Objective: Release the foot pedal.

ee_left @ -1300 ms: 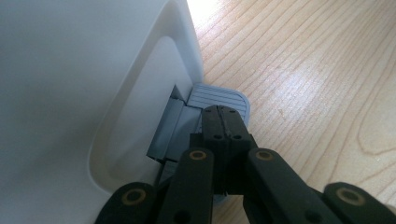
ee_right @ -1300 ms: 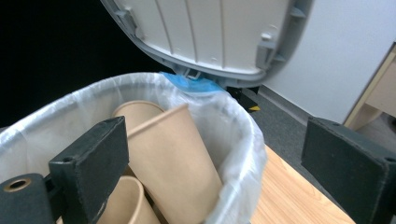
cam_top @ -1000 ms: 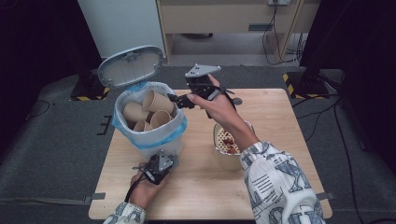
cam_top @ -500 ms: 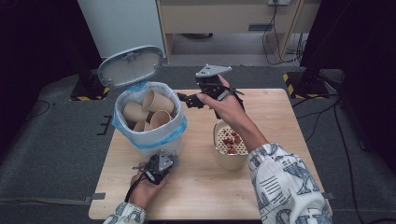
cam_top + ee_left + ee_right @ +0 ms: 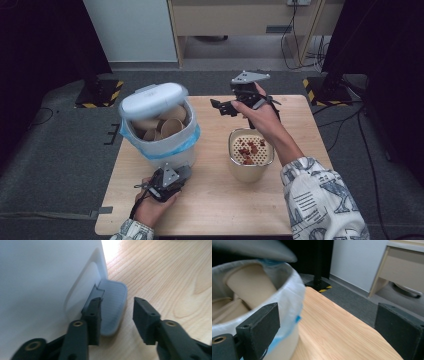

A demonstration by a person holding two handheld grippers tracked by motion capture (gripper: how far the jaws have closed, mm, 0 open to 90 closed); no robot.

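Note:
A white pedal bin (image 5: 165, 147) with a blue liner stands on the table's left half, holding several brown paper cups (image 5: 170, 127). Its grey-white lid (image 5: 152, 100) hangs partly lowered over the opening. My left gripper (image 5: 169, 179) rests on the table at the bin's foot. In the left gripper view it (image 5: 117, 315) is open, its jaws at the grey foot pedal (image 5: 113, 307). My right gripper (image 5: 223, 107) hovers open and empty right of the bin. The right gripper view has its jaws (image 5: 327, 325) wide apart beside the bin rim (image 5: 289, 290) and a cup (image 5: 249, 285).
A beige container (image 5: 250, 167) with a perforated insert and reddish bits stands under my right forearm, right of the bin. The wooden table (image 5: 210, 205) has bare room along its front and far right. Grey floor and a cabinet (image 5: 240, 20) lie beyond.
The bin lid has dropped from wide open to partly lowered. My right gripper has drawn back to the right, away from the bin opening. The left gripper has stayed at the pedal.

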